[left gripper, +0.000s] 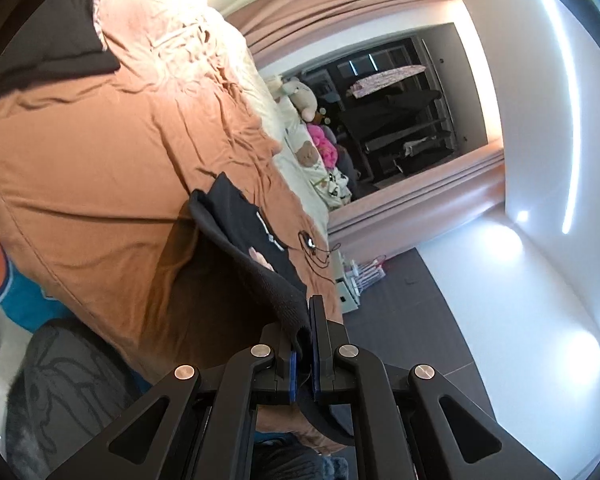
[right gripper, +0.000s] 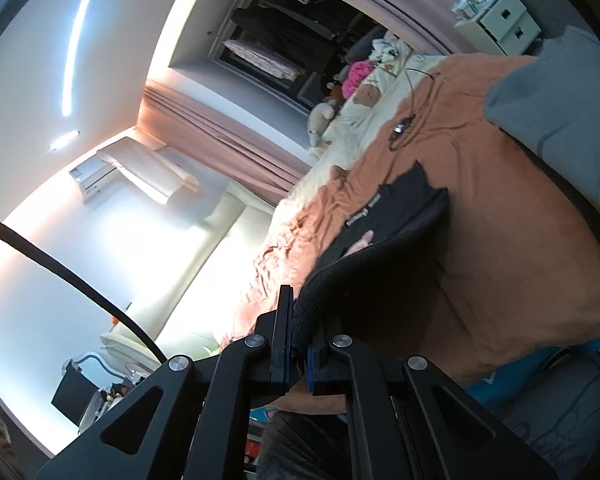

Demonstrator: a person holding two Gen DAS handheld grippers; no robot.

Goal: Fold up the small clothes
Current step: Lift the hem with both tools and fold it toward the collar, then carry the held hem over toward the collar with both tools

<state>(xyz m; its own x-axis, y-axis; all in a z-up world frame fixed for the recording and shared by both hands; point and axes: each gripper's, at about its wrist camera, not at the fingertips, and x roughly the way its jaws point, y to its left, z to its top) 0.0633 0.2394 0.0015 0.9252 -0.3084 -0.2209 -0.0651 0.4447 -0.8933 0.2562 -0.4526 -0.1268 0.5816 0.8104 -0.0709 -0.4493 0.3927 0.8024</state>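
Black garment is lying near the bed's lower edge in the left wrist view; I am clamping its ribbed hem with the left gripper. In the right wrist view, I am clamping the same black garment with the right gripper, lifting that hem off the bed.

Hidden and cropped around your grip

Your left gripper fingers buried the black garment hem between them; its white print was too small to read, and the folded dark cloth ran off frame.
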